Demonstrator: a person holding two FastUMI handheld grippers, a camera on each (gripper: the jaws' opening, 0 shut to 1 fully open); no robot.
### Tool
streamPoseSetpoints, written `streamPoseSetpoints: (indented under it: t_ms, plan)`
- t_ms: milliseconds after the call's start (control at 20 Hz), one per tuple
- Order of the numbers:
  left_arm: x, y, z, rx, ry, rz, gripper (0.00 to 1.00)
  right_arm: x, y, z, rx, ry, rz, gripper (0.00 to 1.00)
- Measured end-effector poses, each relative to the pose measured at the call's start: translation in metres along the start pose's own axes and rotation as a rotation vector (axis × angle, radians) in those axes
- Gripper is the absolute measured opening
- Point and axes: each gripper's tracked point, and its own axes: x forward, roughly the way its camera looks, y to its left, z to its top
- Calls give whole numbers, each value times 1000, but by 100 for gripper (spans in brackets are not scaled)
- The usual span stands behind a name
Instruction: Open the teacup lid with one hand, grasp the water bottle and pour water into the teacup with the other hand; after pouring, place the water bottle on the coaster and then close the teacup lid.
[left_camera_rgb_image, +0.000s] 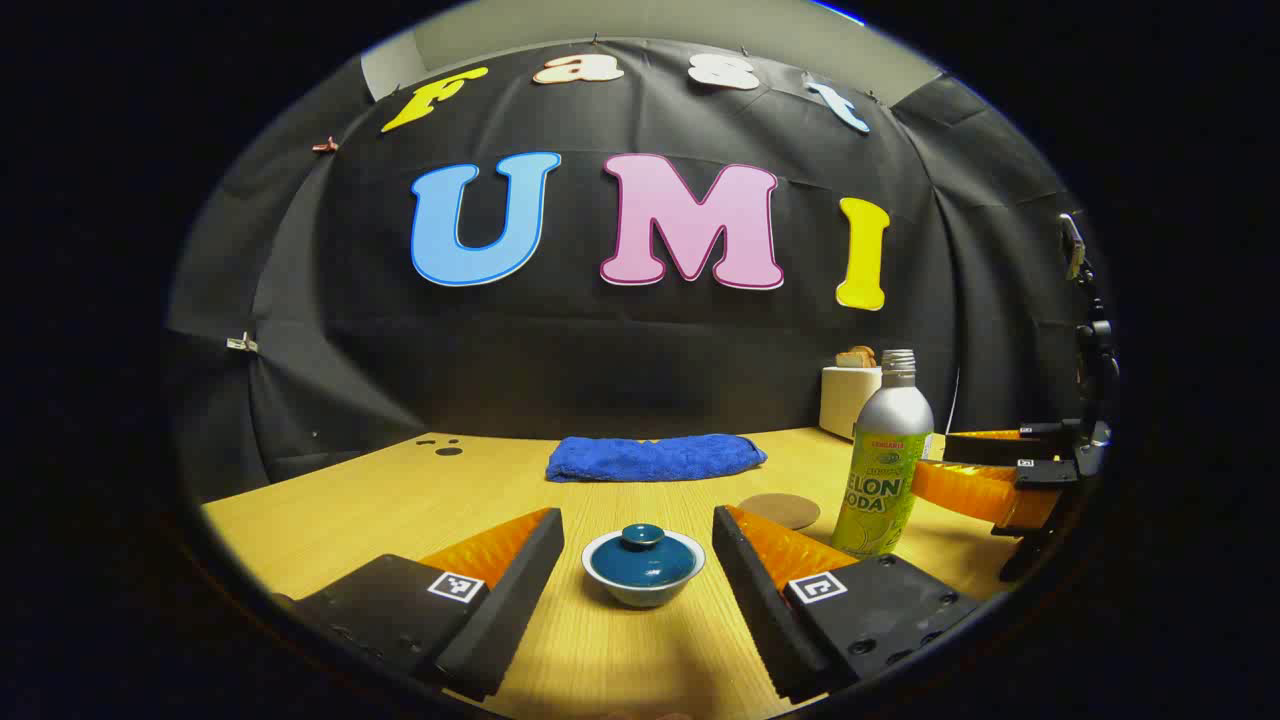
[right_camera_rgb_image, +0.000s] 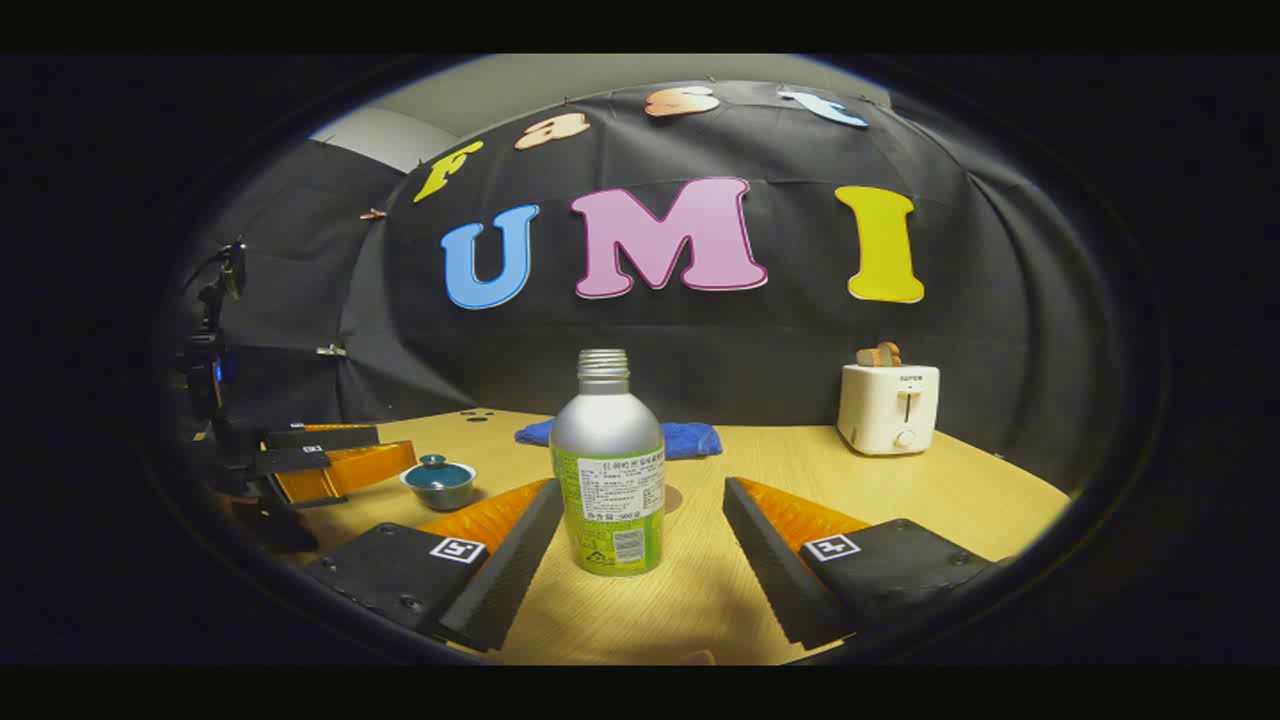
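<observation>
1. Left gripper (left_camera_rgb_image: 640, 560) spread wide, holding nothing; the teacup (left_camera_rgb_image: 643, 567) with its lid (left_camera_rgb_image: 641, 538) on sits between its fingers, touching neither.
2. Right gripper (right_camera_rgb_image: 640, 545) equally wide, empty; the water bottle (right_camera_rgb_image: 607, 470) stands upright between its fingers, uncapped.
3. Left gripper view shows the coaster (left_camera_rgb_image: 779, 510) just left of the bottle; right gripper view shows the toaster (right_camera_rgb_image: 888, 406) face-on, well right of the bottle.

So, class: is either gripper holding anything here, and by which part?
Nothing is held. The left gripper flanks the lidded teacup, the right gripper flanks the water bottle; jaws open, not touching.
</observation>
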Motion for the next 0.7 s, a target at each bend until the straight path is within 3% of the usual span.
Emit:
streamPoseSetpoints:
  t_ms: [200, 450, 700]
  plan:
    - [0, 0, 0, -1, 0, -2, 95, 0, 0, 0, 0, 0, 0, 99]
    - [0, -2, 1, 0, 1, -18, 95, 0, 14, 0, 3, 1, 63, 99]
    - [0, -2, 0, -1, 0, -19, 95, 2, 14, 0, 3, 2, 53, 100]
